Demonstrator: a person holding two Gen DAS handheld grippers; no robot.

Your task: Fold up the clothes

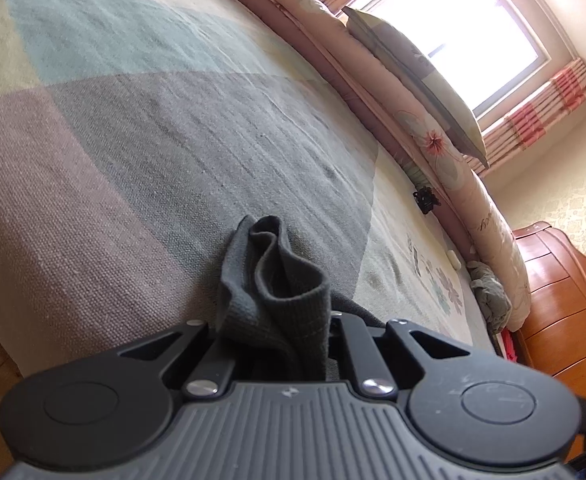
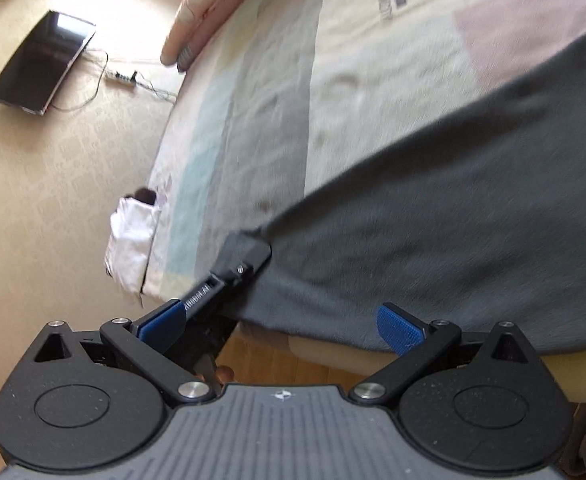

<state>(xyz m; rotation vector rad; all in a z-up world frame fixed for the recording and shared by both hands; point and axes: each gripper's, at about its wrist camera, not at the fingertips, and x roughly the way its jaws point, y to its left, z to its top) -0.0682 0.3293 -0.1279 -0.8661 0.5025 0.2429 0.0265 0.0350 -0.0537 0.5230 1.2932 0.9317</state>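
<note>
Bunching up between the pressed-together jaws of the left gripper [image 1: 271, 332], a corner of the dark grey garment [image 1: 277, 280] rises at the bed's [image 1: 133, 128] near edge. Beyond the spread, empty right gripper [image 2: 281, 326], it lies flat across the bed, overhanging that edge.

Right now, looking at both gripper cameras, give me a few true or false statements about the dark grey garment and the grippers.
1. The left gripper is shut on the dark grey garment. True.
2. The right gripper pinches the garment. False: its blue pads stand apart, nothing between them.
3. The garment lies on a patchwork bedspread. True.
4. A black flat screen lies on the bed. False: it hangs on the wall.
</note>
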